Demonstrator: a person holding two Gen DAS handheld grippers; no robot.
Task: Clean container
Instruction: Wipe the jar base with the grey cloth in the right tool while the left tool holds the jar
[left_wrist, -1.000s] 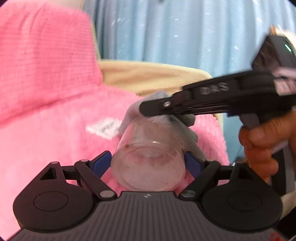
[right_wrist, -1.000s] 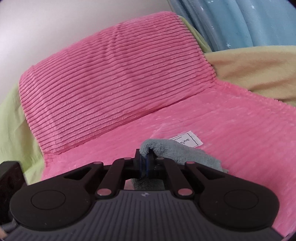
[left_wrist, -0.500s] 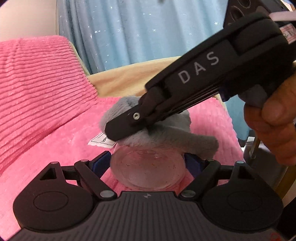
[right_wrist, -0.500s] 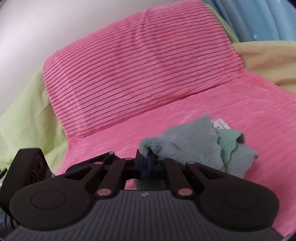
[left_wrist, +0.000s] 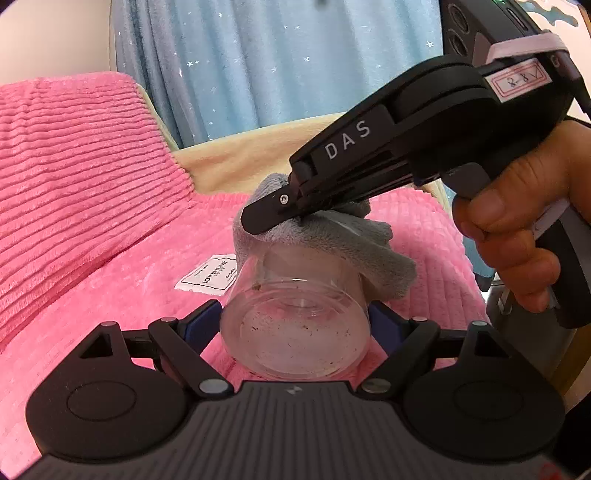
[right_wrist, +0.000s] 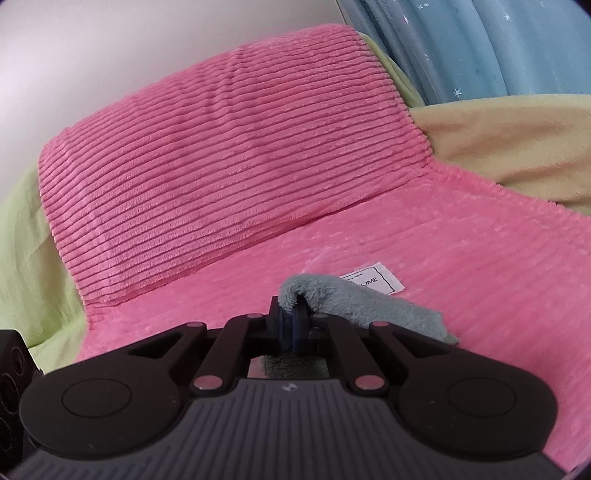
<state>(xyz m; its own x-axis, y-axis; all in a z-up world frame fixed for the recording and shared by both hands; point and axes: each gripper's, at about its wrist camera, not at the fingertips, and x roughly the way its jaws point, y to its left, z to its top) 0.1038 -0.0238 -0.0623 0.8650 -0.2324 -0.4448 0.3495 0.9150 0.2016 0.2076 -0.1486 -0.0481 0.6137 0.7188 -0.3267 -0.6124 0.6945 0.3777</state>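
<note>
Right hand (left_wrist: 524, 221): wrapping the handle, angling the right tool (left_wrist: 266, 218) down toward the clear round glass container (left_wrist: 295, 314).
Right tool: pinching the grey fleece cloth (left_wrist: 332, 243) (right_wrist: 354, 299) against the container's far end.
Left tool (left_wrist: 295, 325): clamping the container on both sides.
Container: lying with its speckled base toward the left camera, long axis pointing away, above the pink ribbed blanket (left_wrist: 110, 280) (right_wrist: 461, 258).

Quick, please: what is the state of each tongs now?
Left tongs: closed on the glass container.
Right tongs: closed on the grey cloth.
</note>
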